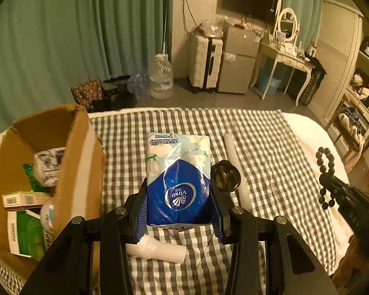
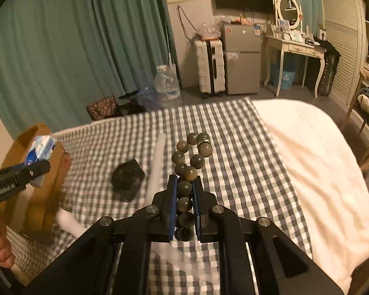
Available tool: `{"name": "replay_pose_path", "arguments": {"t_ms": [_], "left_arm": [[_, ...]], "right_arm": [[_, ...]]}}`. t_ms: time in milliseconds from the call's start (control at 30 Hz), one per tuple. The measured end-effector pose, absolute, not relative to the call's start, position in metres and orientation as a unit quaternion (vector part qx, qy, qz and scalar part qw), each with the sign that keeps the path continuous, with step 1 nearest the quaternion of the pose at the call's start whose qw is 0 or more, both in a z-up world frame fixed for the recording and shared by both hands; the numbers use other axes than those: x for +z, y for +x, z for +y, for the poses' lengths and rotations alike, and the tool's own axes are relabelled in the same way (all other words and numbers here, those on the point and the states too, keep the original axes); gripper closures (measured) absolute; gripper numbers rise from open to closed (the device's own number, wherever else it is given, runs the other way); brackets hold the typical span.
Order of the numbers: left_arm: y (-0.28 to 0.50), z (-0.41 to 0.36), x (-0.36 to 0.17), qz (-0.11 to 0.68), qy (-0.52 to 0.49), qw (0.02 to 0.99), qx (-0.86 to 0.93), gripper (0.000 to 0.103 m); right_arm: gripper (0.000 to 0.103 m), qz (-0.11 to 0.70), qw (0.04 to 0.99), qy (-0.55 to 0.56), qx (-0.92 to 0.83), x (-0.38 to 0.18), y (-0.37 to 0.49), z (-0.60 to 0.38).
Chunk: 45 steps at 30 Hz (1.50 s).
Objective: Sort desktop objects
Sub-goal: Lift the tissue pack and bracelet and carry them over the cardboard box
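My left gripper (image 1: 178, 186) is shut on a blue and white Vinda tissue pack (image 1: 178, 177) and holds it above the checked cloth (image 1: 270, 162), just right of the open cardboard box (image 1: 71, 162). My right gripper (image 2: 185, 182) is shut on a dark bead bracelet (image 2: 191, 157) and holds it up over the cloth; the bracelet also shows in the left wrist view (image 1: 325, 169). A black round jar (image 1: 225, 175) lies on the cloth beside the tissue pack; in the right wrist view it (image 2: 127, 180) is blurred.
The box holds green and white cartons (image 1: 24, 231) and a wrapped packet (image 1: 48, 169). A white tube (image 1: 236, 162) lies on the cloth and another white tube (image 1: 157, 248) lies under my left gripper. A white blanket (image 2: 319, 172) covers the right side.
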<state>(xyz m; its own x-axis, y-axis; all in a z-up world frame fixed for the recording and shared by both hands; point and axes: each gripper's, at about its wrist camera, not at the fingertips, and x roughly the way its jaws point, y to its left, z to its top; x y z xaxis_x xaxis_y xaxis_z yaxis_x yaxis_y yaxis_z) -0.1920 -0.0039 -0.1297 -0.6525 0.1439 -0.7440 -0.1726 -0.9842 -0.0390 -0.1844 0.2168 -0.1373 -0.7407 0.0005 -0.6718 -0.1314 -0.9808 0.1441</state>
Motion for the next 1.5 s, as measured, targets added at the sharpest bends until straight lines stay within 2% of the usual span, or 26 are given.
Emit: {"name": "replay_pose_path", "arguments": {"t_ms": [900, 1500], "left_arm": [[-0.102, -0.059, -0.03, 0.007, -0.298, 0.08, 0.951, 0.06], [-0.092, -0.113, 0.001, 0.015, -0.259, 0.046, 0.965, 0.06]], "right_arm": [[0.092, 0.083, -0.006, -0.259, 0.962, -0.023, -0.117, 0.143], [0.092, 0.073, -0.044, -0.233, 0.969, 0.008, -0.123, 0.094]]}}
